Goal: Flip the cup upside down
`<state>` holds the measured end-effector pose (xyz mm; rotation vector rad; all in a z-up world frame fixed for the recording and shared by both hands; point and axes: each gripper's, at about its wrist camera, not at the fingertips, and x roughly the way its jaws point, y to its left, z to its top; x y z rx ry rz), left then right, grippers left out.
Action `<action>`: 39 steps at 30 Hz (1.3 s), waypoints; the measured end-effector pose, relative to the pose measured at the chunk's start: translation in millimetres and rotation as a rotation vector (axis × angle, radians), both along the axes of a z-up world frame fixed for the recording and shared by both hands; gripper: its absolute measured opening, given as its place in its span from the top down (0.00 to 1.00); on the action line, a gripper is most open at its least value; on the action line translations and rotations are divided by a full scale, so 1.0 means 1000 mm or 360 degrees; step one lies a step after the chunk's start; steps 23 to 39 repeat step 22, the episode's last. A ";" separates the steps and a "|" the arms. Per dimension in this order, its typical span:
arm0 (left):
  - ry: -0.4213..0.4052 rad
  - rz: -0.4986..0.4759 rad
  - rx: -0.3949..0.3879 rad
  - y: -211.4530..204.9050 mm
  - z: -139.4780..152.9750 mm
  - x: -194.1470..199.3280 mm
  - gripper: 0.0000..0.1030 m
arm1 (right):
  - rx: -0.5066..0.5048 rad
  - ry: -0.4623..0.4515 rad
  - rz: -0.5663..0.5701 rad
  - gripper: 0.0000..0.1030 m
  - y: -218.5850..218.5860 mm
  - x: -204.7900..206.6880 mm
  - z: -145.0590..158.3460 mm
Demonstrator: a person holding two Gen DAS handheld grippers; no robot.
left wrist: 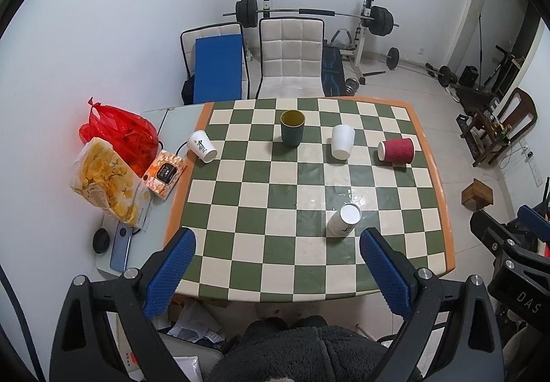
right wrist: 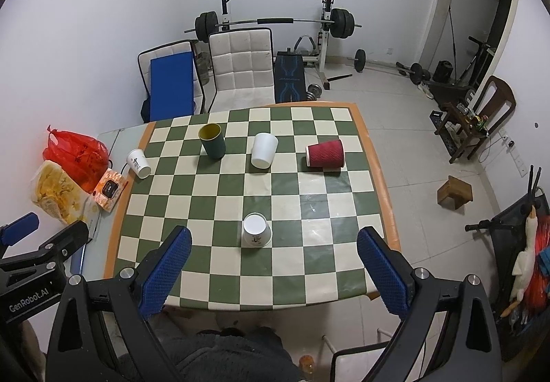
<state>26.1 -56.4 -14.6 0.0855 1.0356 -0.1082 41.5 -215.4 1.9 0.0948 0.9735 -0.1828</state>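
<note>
**Two open grippers held above a checkered table of cups**

Some of the scene is cut off or unclear. The person shows only as dark fleece clothing at the bottom edge of both views, and no hands can be seen. The print on the paper cups is too small to read. Each gripper appears only partly in the other's view, at the frame's edge.

All places below are relative to the green-and-cream checkered table, going left to right.

Off its left edge, on a pale side surface, sit a red plastic bag, a yellow snack bag and an orange packet. At the left edge a white printed paper cup lies tipped on its side. Toward the far side stands a dark green cup, upright with its mouth up. To its right a plain white cup leans over. Near the right edge a red ribbed cup lies on its side. Nearer the front, right of centre, a white paper cup stands upside down, base up, beside a wet-looking sheen.

The left gripper hovers over the front edge, blue-padded fingers spread wide, holding nothing. The right gripper is posed alike, wide apart and empty, with the upside-down cup ahead between its fingers, untouched.
</note>
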 end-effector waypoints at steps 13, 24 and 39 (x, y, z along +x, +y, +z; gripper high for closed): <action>0.0000 0.0013 -0.0003 -0.002 0.000 0.000 0.05 | 0.0022 -0.0003 0.0009 0.04 -0.003 -0.005 -0.001; -0.0007 0.0023 -0.0005 -0.005 0.003 -0.002 0.05 | 0.0022 0.0006 0.0020 0.04 -0.003 -0.007 -0.001; -0.0007 0.0023 -0.0005 -0.005 0.003 -0.002 0.05 | 0.0022 0.0006 0.0020 0.04 -0.003 -0.007 -0.001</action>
